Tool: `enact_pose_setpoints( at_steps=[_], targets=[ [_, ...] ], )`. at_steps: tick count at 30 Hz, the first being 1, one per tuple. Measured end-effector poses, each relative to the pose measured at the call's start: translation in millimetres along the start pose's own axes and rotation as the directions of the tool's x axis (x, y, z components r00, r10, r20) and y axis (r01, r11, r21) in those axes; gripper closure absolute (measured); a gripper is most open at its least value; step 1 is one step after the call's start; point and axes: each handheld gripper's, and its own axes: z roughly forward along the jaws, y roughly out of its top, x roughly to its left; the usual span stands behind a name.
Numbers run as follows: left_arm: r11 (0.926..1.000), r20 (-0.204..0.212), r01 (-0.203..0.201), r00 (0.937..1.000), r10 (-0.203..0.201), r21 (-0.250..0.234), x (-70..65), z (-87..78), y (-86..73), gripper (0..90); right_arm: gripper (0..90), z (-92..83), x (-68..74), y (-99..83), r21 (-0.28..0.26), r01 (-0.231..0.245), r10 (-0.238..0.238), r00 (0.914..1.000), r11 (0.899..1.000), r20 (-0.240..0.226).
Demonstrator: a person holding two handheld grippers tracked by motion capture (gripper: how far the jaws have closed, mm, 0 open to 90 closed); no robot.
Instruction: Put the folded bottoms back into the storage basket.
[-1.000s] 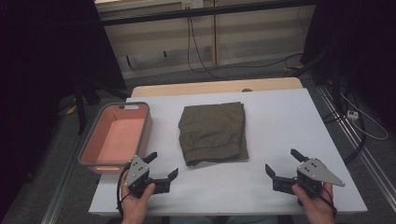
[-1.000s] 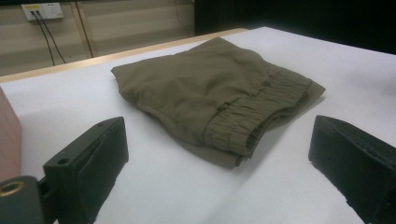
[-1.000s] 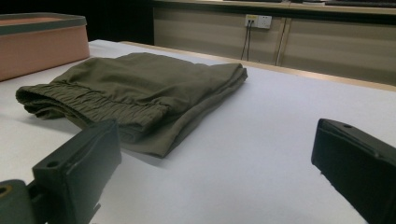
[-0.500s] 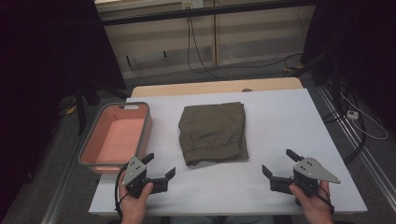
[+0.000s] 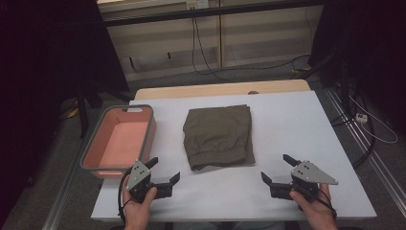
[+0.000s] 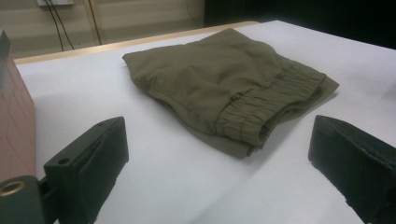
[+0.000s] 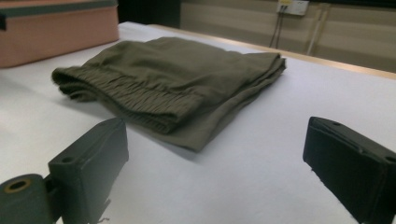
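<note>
**Folded olive garment lies mid-table, both grippers low at the near edge**

The folded olive garment (image 5: 219, 136) lies flat on the white table (image 5: 297, 124), its elastic waistband toward the person. It serves as the landmark here. Left of it, apart from it, the salmon-pink bin (image 5: 119, 141) sits at the table's left edge.

Nearer the person than the garment and off its left corner, the left gripper (image 5: 165, 171) rests low over the table, jaws spread wide with nothing between them. The right gripper (image 5: 277, 168) sits off the garment's right near corner, well apart from the cloth. Its jaws have just been closing slightly yet stand wide, with only bare table between them. Neither gripper touches the garment.
</note>
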Motion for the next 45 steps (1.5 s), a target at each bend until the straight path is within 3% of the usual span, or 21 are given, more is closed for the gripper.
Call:
enact_pose_setpoints(
  at_steps=[4, 10, 22, 23, 27, 31, 33, 34, 35, 38, 41, 44, 45],
  targets=[
    [0.9999, 0.000, -0.002, 1.0000, 0.002, -0.014, -1.7, 0.2, 0.8, 5.0, 6.0, 1.3, 5.0, 0.3, -0.007, 0.006, -0.007, 0.9996, 1.000, -0.027],
    [0.9999, 0.014, -0.015, 0.9998, 0.015, 0.007, -1.7, 3.2, 0.9, 5.0, 6.2, 6.7, 11.7, 3.5, -0.003, 0.000, 0.000, 0.9994, 1.000, -0.036],
    [0.9999, 0.014, -0.009, 0.9999, 0.009, 0.009, -2.7, 4.1, 0.0, 5.0, 6.5, 27.1, 23.3, 19.9, 0.039, 0.084, -0.079, 0.9919, 0.996, -0.100],
    [0.9997, 0.014, -0.023, 0.9996, 0.023, 0.013, -1.8, 3.4, 0.2, 5.0, 6.8, 29.8, 23.8, 22.7, 0.045, 0.083, -0.078, 0.9911, 0.995, -0.108],
    [0.9997, 0.014, -0.023, 0.9996, 0.023, 0.007, -0.6, 2.1, 0.5, 5.0, 8.7, 41.7, 27.2, 31.3, 0.096, 0.124, -0.113, 0.9871, 0.988, -0.113],
    [0.9997, 0.017, -0.023, 0.9996, 0.023, 0.009, -0.2, 2.1, 0.2, 5.0, 8.7, 53.9, 29.8, 36.2, 0.125, 0.132, -0.111, 0.9805, 0.983, -0.162],
    [0.9996, 0.020, -0.026, 0.9995, 0.026, 0.010, -0.2, 2.0, 0.4, 4.9, 8.5, 63.7, 30.7, 41.9, 0.166, 0.151, -0.115, 0.9712, 0.974, -0.209],
    [0.9996, 0.018, -0.025, 0.9995, 0.025, 0.009, -0.2, 1.8, 0.5, 4.9, 8.5, 63.7, 30.7, 41.9, 0.166, 0.151, -0.115, 0.9712, 0.974, -0.209],
    [0.9998, 0.017, -0.018, 0.9997, 0.018, 0.010, -0.6, 1.5, 0.3, 5.0, 9.3, 69.2, 31.8, 46.5, 0.173, 0.165, -0.122, 0.9643, 0.971, -0.235],
    [0.9998, 0.017, -0.018, 0.9997, 0.018, 0.011, 0.8, 2.1, -0.2, 5.0, 9.2, 74.9, 32.9, 50.6, 0.189, 0.173, -0.121, 0.9578, 0.967, -0.261],
    [0.9998, 0.019, -0.016, 0.9997, 0.016, 0.011, 1.0, 2.6, -0.3, 5.0, 1.8, 82.5, 34.6, 55.6, 0.207, 0.188, -0.128, 0.9536, 0.960, -0.272],
    [0.9997, 0.020, -0.020, 0.9996, 0.020, 0.013, 0.5, 2.8, -0.2, 5.0, 6.4, 90.3, 35.7, 59.4, 0.232, 0.212, -0.142, 0.9476, 0.949, -0.286],
    [0.9998, 0.022, -0.018, 0.9996, 0.018, 0.012, 0.1, 3.1, -0.3, 5.0, 9.6, 97.3, 36.4, 61.1, 0.258, 0.244, -0.165, 0.9411, 0.935, -0.295]
  ],
)
